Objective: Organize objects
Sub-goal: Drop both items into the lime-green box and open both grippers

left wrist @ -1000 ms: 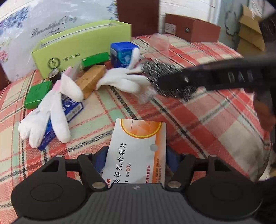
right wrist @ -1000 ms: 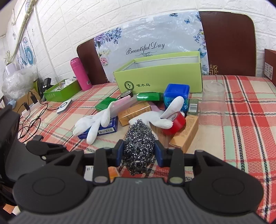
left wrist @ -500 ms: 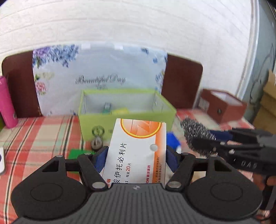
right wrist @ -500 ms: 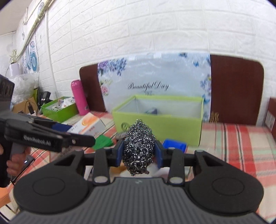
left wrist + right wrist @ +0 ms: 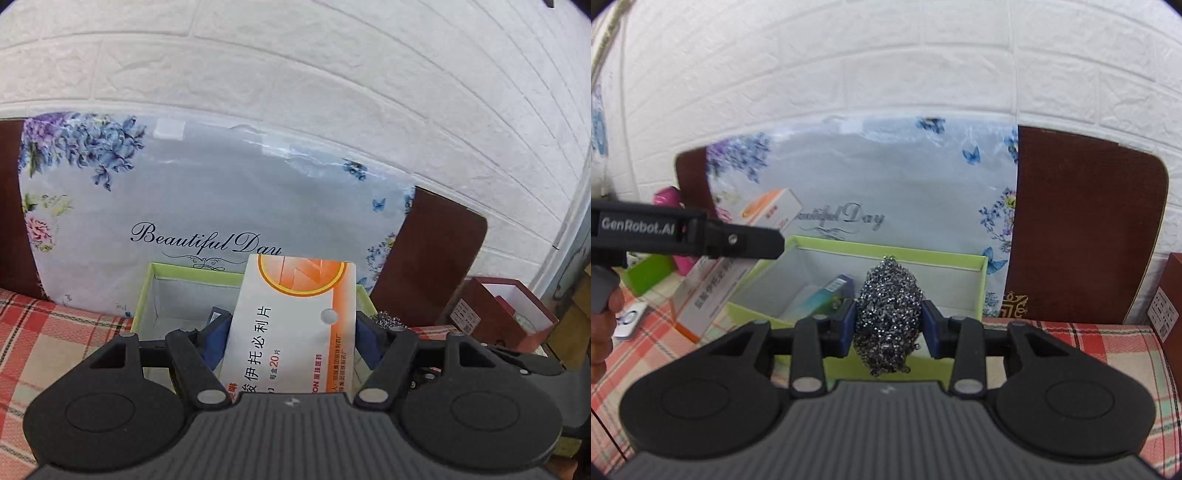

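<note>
The left gripper (image 5: 291, 332) is held up above the checked surface (image 5: 48, 332), angled down toward the green open box (image 5: 147, 295). Its jaws stand fairly wide and pinch a white-and-orange medicine box (image 5: 288, 325) by its 2 long side faces. The box's long axis runs along the fingers, its orange-circle end pointing away toward the green box and the floral board (image 5: 207, 199) behind it.

In the right wrist view the left gripper (image 5: 768, 242) reaches in from the left edge, a hand (image 5: 605, 321) on its grip, with the medicine box (image 5: 709, 288) tilted and hanging just left of the green box's (image 5: 975, 291) left wall.

The right gripper (image 5: 888, 325) also points down at the green box. Its jaws are partly closed, the blue pads (image 5: 846, 325) squeezing a steel wool scourer (image 5: 888, 314). The scourer's long axis runs along the fingers, its far end over the box's opening. A teal packet (image 5: 827, 291) lies inside the green box.
</note>
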A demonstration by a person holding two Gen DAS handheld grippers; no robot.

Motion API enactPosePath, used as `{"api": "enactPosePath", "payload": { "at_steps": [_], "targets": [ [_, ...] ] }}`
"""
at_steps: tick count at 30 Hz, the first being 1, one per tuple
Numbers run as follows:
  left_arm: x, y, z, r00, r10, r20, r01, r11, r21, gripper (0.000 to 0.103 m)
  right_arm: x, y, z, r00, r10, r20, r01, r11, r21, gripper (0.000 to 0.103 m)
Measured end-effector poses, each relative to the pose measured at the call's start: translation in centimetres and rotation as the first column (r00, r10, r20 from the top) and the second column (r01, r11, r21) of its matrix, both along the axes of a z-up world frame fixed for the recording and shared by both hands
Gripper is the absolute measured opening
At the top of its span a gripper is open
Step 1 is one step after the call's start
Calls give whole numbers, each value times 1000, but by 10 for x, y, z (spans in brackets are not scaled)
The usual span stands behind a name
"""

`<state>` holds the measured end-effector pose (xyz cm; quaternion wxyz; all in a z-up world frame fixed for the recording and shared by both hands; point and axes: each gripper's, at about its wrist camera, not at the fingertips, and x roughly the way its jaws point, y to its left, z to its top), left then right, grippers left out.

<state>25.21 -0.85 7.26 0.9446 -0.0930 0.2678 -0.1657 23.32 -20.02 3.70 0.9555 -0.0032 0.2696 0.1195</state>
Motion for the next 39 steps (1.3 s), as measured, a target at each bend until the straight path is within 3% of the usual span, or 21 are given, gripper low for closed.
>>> {"api": "enactPosePath", "payload": {
  "at_steps": [9, 10, 12, 17, 22, 24, 32, 39],
  "targets": [
    [64, -10, -39, 998, 26, -63, -26, 1000, -4, 74, 65, 6, -43, 996, -18, -91, 12, 997, -70, 41],
    [68, -10, -43, 997, 32, -72, -32, 999, 1, 84, 67, 8, -48, 995, -13, -97, 4, 996, -85, 50],
    [71, -10, -50, 996, 40, -82, -37, 999, 29, 89, 66, 11, -56, 996, -18, -84, 8, 993, -116, 68],
    [63, -1, -52, 996, 49, -70, -48, 999, 23, 89, 55, 10, -49, 999, -26, -27, 22, 993, -116, 82],
    [37, 6, -29, 998, 64, -28, -64, 998, 0, 89, 30, 3, -19, 997, -60, 54, 65, 993, -96, 101],
    [23, 8, -17, 998, 64, -20, -64, 998, -12, 89, 14, -3, -4, 993, -75, 90, 82, 994, -70, 103],
    [-56, 8, 16, 996, 80, 35, -79, 997, -12, 89, -70, -28, 44, 972, -111, 206, 96, 992, 83, 103],
    [-126, 9, 1, 998, 50, 46, -50, 999, -5, 89, -143, -35, 36, 968, -127, 216, 98, 985, 142, 103]
  ]
}}
